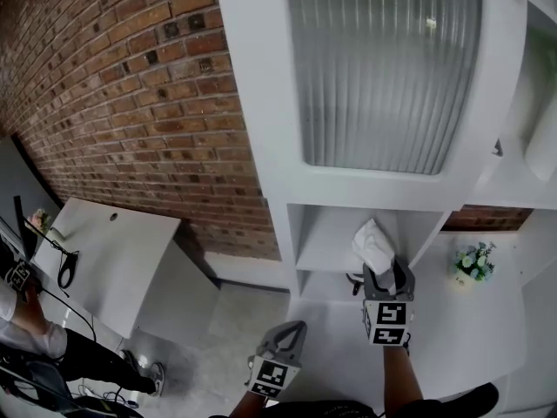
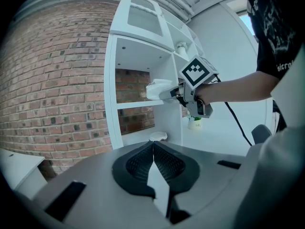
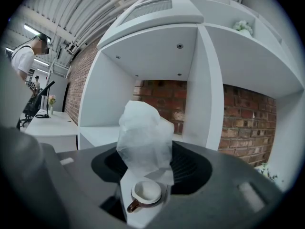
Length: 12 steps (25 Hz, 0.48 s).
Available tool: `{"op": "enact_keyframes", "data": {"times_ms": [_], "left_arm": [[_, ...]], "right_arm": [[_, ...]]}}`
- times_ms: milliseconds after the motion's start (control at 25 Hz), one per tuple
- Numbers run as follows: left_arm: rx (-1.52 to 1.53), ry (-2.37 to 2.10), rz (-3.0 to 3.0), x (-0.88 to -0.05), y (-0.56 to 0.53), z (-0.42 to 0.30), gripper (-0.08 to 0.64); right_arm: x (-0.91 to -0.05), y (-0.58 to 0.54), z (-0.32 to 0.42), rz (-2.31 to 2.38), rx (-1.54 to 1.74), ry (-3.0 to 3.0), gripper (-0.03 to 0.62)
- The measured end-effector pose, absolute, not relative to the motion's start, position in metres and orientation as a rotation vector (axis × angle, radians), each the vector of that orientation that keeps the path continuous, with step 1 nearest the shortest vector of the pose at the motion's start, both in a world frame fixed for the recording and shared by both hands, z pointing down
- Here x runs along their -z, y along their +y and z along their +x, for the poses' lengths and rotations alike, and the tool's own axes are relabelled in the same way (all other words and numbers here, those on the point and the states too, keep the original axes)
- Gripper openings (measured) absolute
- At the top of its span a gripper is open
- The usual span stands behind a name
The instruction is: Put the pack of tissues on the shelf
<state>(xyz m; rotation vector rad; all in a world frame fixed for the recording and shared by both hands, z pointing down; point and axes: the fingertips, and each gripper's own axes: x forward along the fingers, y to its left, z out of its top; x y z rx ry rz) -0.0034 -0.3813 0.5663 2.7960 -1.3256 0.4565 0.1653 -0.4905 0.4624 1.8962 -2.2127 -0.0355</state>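
Ahead of the jaws of the right gripper (image 1: 387, 275) stands a white shelf (image 1: 261, 103), with a ribbed glass door (image 1: 383, 68) above them. The brick wall (image 1: 130, 103) shows behind the open bay and runs off left, past a white table (image 1: 113, 251) on grey floor (image 1: 235, 316).

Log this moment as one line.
right gripper: shut on pack of tissues | pack: at shelf opening, not set down | left gripper: shut, empty

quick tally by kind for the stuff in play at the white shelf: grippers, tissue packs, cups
grippers: 2 (left gripper, right gripper)
pack of tissues: 1
cup: 1
total: 4
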Motion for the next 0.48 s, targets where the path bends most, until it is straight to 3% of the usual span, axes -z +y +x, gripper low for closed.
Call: {"op": "enact_keyframes", "data": {"times_ms": [480], "left_arm": [[-0.452,-1.341,2.778,-0.5665,-0.3841,-0.0079,0.011]], "right_arm": [[-0.4639,-0.4992,0.1625,1.902,-0.058,-2.188,0.252]]}}
